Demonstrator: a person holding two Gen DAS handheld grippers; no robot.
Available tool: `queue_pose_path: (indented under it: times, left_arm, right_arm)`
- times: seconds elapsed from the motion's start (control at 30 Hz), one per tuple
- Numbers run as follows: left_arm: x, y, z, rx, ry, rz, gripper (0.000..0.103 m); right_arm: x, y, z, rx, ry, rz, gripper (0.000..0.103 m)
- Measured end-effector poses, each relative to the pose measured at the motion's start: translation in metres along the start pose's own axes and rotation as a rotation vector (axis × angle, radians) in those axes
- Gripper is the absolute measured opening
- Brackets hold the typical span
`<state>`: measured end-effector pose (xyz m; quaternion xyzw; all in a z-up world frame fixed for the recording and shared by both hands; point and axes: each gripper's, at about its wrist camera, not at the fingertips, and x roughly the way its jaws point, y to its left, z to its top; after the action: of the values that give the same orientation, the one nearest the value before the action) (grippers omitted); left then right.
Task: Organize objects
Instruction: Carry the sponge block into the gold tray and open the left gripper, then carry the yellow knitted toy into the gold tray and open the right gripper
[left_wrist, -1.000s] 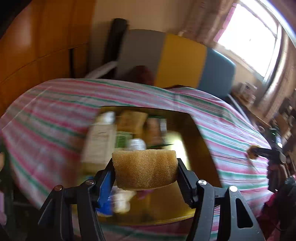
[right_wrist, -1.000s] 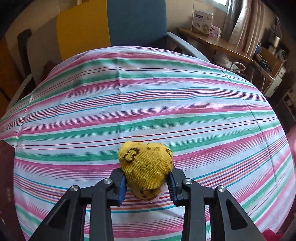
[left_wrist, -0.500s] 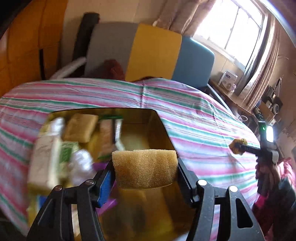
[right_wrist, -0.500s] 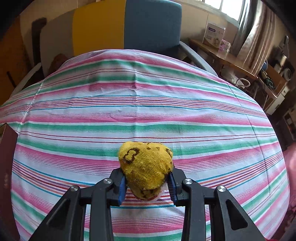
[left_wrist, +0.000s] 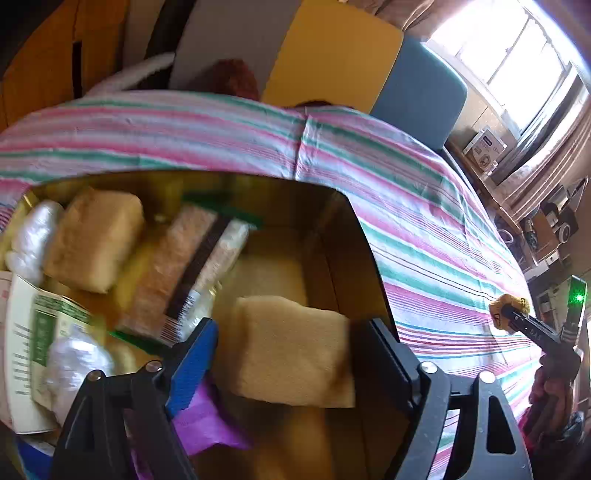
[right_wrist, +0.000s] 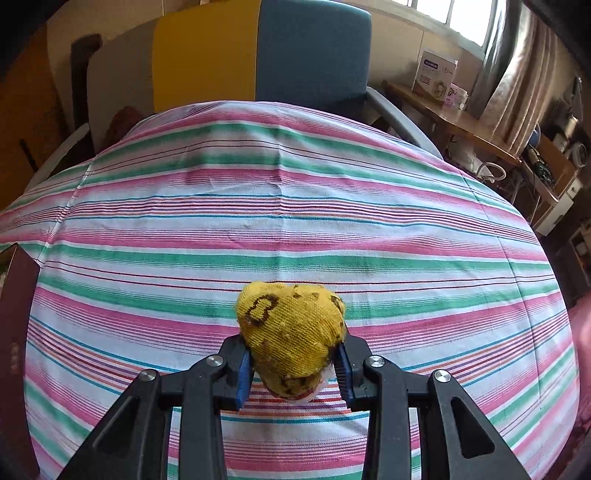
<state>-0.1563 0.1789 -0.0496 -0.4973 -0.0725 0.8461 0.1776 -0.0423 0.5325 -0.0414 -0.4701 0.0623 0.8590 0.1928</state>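
Two tongs are working: the left tongs (left_wrist: 284, 354) are gaping wide, the sponge (left_wrist: 291, 350) sitting loose between them over the box's (left_wrist: 364, 236) right side. The right tongs (right_wrist: 293, 363) are gripping a yellow sock ball (right_wrist: 291, 332) above the striped worktop (right_wrist: 295, 221). Risk: the sponge catching a finger and lifting back out.

I can read almost nothing. The green-and-white carton (left_wrist: 27, 345) beside my left fingers carries print, too blurred to read. The snack packet (left_wrist: 184, 273) shows a barcode. The box (right_wrist: 436, 75) on the far desk bears what may be a brand, unreadable.
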Motion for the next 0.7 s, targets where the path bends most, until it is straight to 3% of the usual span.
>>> queue_pose_path:
  times: [0.2,0.37,0.53,0.7]
  left_arm:
    - [-0.047,0.016,-0.011,0.038,-0.089,0.004,0.083]
    - [-0.09,0.034,-0.05,0.116,-0.14,0.086,0.083]
    - [-0.121,0.06,-0.085,0.126,-0.174,0.174,0.083]
    - [-0.139,0.075,-0.098,0.124,-0.215,0.239,0.083]
  right_arm:
    - [-0.002,0.0,0.0,-0.002,-0.008,-0.002,0.037]
    - [-0.007,0.0,-0.001,0.009,-0.021,0.011,0.037]
    - [-0.018,0.014,-0.004,-0.004,-0.031,0.109,0.037]
    - [-0.043,0.057,-0.015,-0.066,-0.037,0.218,0.037]
